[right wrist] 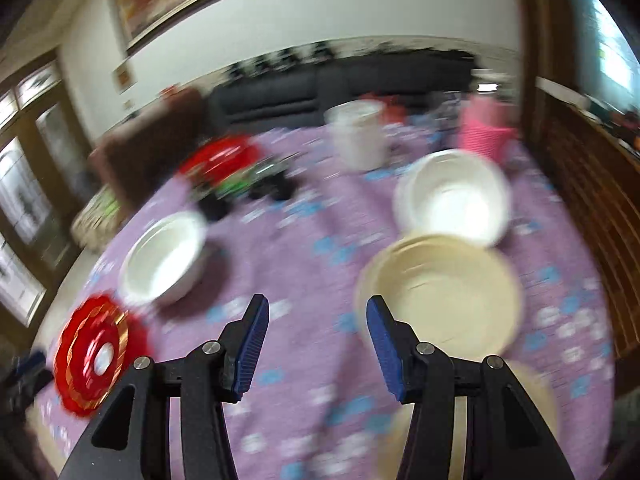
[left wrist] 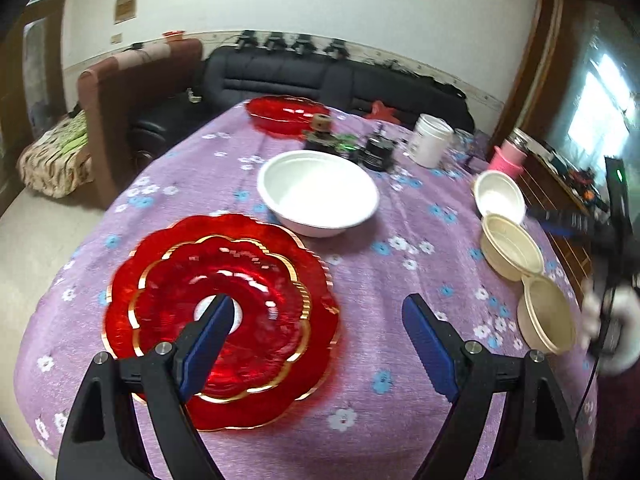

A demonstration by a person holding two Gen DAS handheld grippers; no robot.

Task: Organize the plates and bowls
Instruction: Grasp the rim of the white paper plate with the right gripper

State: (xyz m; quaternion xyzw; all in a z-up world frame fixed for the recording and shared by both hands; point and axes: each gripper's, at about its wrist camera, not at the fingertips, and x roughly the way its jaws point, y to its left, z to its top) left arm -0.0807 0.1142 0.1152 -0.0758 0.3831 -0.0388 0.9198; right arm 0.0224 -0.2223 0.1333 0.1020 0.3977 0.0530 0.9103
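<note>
Two red scalloped plates point(left wrist: 240, 280) with gold rims lie stacked at the near left of the purple flowered tablecloth point(left wrist: 380, 280). My left gripper point(left wrist: 320, 312) hangs open just right of them, holding nothing; its left finger overlaps the stack in the picture. A large white bowl point(left wrist: 318, 192) sits mid-table and a third red plate point(left wrist: 286, 114) at the far end. At the right, a small white bowl point(left wrist: 500, 198) and two cream bowls point(left wrist: 512, 246) point(left wrist: 546, 314) form a row. My right gripper point(right wrist: 318, 308) is open and empty, just left of a cream bowl point(right wrist: 440, 292); its view is motion-blurred.
A white jar point(left wrist: 430, 140), a pink cup point(left wrist: 508, 160) and dark small items point(left wrist: 348, 144) stand at the table's far side. A black sofa point(left wrist: 320, 76) and a brown armchair point(left wrist: 132, 92) lie beyond. A gloved hand point(left wrist: 612, 320) shows at the right edge.
</note>
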